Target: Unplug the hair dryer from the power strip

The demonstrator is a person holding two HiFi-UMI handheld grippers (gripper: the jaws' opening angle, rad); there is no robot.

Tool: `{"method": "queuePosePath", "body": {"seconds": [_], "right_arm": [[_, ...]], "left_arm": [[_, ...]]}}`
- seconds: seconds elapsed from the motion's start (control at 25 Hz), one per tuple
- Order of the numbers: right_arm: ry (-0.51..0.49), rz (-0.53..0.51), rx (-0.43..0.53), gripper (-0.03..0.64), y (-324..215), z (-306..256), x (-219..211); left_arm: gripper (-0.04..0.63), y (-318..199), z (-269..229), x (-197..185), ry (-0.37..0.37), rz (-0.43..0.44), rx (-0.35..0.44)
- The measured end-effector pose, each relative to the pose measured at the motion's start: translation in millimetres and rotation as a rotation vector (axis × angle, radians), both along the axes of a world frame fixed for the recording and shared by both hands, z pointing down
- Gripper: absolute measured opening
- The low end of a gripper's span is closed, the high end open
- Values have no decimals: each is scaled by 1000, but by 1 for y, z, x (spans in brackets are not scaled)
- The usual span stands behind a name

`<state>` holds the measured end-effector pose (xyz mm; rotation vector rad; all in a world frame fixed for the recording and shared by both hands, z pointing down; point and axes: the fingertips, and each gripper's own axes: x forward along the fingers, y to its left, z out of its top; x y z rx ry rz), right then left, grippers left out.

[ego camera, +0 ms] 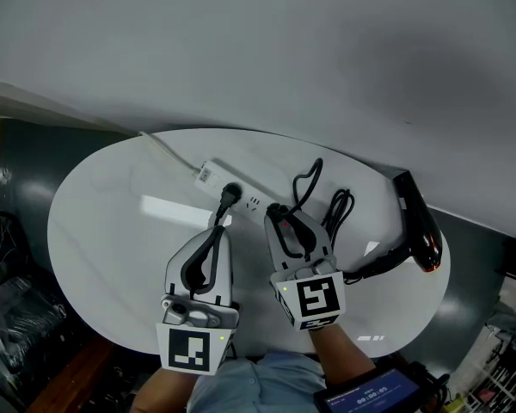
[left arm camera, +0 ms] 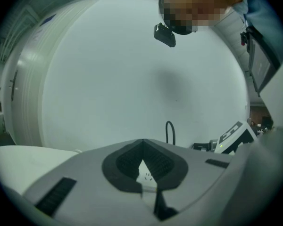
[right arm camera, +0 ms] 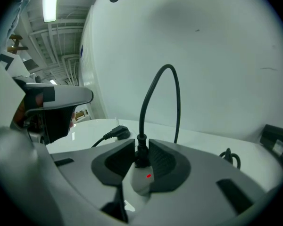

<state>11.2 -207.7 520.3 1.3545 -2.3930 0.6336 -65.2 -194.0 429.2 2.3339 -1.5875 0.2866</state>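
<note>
Left gripper: You are holding the left gripper (ego camera: 219, 231) low over the power strip (ego camera: 249, 200). Its jaw tips are drawn together on nothing, and the strip's white socket face is showing through the gap behind them. I cannot tell whether it is pressing on the strip.

Right gripper: You are setting the right gripper (right arm camera: 141, 147) around the hair dryer's plug (right arm camera: 141, 157). The jaws are standing partway open, with the pads seeming to bear on both black sides of the plug.

Plug: It is standing upright in the strip's near end, just above a small red light (right arm camera: 148, 176) on the white casing. It looks seated, so the pull is yet to come.

Grip advice: You are gripping near the strain relief. Take the hard body of the plug, not the cord, so the pads are not sliding upward.

Pull advice: Draw straight along the pins, away from the socket face. A tilted pull is likely to jam the plug or drag the light strip along.

Bracing advice: Press the left jaws down on the casing beside the socket while the right one is lifting.

Second plug: Another black plug (ego camera: 231, 194) is sitting farther along the strip. Leave it alone.

Cord: The cord loop (ego camera: 308, 179) is arching up behind the plug, then running to a slack bundle (ego camera: 340, 205), so it should not be tugging back.

Hair dryer: It (ego camera: 417, 222) is lying at the far right edge of the table (ego camera: 112, 231), well apart from both grippers.
</note>
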Motion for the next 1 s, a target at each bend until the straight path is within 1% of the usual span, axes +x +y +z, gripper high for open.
{"method": "queuePosePath", "body": {"seconds": [0.08,0.32,0.44,0.56,0.64,0.72,0.8,0.92,1.0], "right_arm": [[4,13,-4,69,-1,1,2],[32,7,17,61,0,-5,-2],[29,8,84,58,-3,-16,-5],[0,17,122,58,-5,-25,-4],[-21,18,177,58,-8,-34,-3],[-27,15,205,57,-8,-38,-3],[-32,19,206,57,-6,-41,-3],[-27,14,162,55,2,-44,-2],[-28,9,164,55,3,-51,-2]], "left_arm": [[-2,-1,0,-1,2,-5,2],[-2,1,-6,-2,-2,0,13],[-2,2,-9,-1,-1,-1,20],[-2,4,-12,0,-1,-3,30],[-2,5,-13,2,-2,-4,36],[-2,6,-14,4,-2,-3,41],[-2,8,-17,5,-1,-3,47],[-2,11,-23,3,1,-6,56],[-2,13,-26,3,1,-7,63]]}}
